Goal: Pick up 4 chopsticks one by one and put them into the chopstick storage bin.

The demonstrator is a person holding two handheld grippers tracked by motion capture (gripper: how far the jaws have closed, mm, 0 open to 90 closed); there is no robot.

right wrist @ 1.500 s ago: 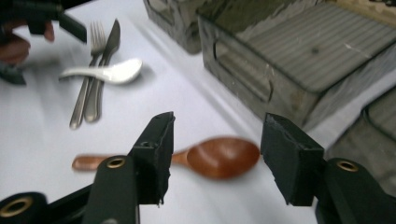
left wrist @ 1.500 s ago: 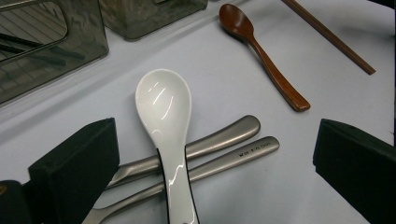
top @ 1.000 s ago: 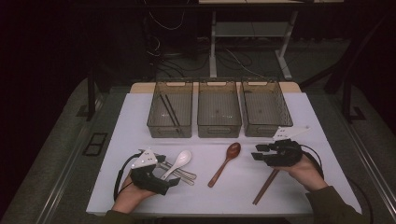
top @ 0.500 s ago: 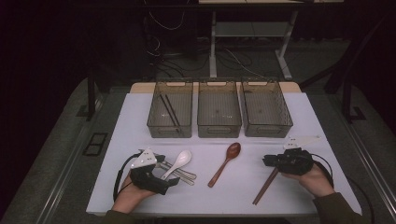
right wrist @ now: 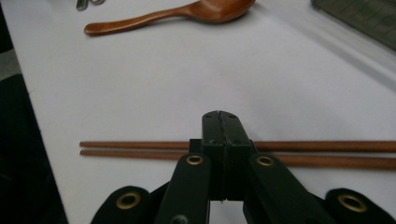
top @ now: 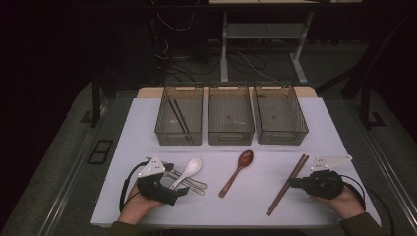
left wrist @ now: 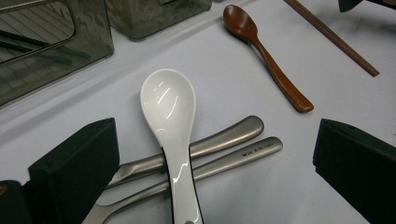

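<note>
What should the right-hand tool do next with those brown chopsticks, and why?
Probably lift a little. The right gripper has just closed its jaws over the chopsticks, which lie flat on the table; whether the jaws actually hold them can't be told, so a small raise would show it.

A glossy brown wooden spoon (top: 239,169) lies on the white tabletop (top: 339,128), bowl toward 3 smoky translucent plastic bins (top: 230,137) standing side by side. The left bin (top: 178,138) holds 2 black chopsticks (top: 178,116).
</note>
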